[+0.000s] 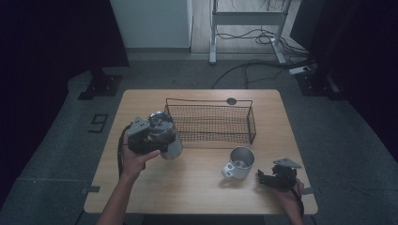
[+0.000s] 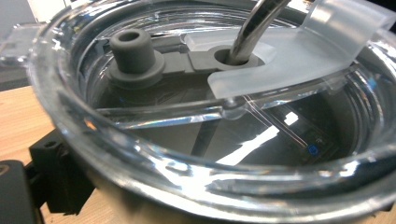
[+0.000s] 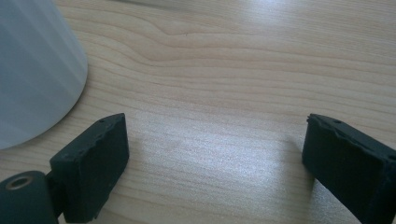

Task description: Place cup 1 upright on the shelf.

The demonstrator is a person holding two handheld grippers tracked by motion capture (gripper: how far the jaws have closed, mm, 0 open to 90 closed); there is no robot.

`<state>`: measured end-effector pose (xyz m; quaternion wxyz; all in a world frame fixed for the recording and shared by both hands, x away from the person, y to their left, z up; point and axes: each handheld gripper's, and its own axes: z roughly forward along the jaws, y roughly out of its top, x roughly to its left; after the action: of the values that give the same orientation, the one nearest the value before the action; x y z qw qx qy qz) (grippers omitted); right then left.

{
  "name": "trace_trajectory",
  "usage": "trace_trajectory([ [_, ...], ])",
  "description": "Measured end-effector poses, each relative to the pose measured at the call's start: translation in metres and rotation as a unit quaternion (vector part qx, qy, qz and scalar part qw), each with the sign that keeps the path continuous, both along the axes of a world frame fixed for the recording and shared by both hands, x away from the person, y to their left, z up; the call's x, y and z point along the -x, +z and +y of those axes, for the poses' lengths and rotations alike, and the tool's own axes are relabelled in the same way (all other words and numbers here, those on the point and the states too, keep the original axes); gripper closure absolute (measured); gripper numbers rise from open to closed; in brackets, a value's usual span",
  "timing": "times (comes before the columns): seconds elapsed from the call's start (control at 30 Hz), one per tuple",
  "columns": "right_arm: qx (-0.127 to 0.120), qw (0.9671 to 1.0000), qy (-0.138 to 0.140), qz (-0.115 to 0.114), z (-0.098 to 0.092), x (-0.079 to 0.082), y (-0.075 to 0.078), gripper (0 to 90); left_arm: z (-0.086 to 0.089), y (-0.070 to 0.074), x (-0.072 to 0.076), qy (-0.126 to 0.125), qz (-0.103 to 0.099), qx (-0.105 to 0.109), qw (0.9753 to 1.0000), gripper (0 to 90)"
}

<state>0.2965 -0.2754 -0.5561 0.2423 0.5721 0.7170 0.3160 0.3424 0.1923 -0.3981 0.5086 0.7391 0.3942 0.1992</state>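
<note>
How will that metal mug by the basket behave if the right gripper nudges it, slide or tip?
The mug looks like thin bare metal and seems empty, so it is probably light and would likely slide on the smooth table. Its handle sticks out on one side, so a push there may spin it. It stands upright and squat, so tipping seems unlikely.

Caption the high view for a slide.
Left gripper holds lidded steel tumbler beside black wire basket; right gripper open near steel mug.
</note>
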Motion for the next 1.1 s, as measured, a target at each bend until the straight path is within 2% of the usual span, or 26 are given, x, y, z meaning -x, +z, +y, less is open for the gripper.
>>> trace_trajectory([
  [0.43, 0.0, 1.0, 0.001, 0.0, 0.0, -0.001, 0.0, 7.1, 0.001, 0.005, -0.011, 0.007, -0.001, 0.003, 1.0, 4.1],
  [0.63, 0.0, 1.0, 0.0, 0.0, 0.0, -0.001, 0.0, 7.2, -0.001, 0.012, -0.016, 0.006, -0.006, 0.004, 1.0, 4.1],
  [0.93, 0.0, 1.0, -0.002, 0.0, 0.0, -0.001, 0.0, 7.6, -0.006, 0.015, -0.029, 0.002, -0.013, -0.015, 0.9998, 4.1],
  [1.1, 0.0, 1.0, -0.003, 0.001, 0.0, -0.001, 0.0, 7.7, -0.007, 0.015, -0.034, 0.005, -0.012, -0.016, 0.9998, 4.1],
])
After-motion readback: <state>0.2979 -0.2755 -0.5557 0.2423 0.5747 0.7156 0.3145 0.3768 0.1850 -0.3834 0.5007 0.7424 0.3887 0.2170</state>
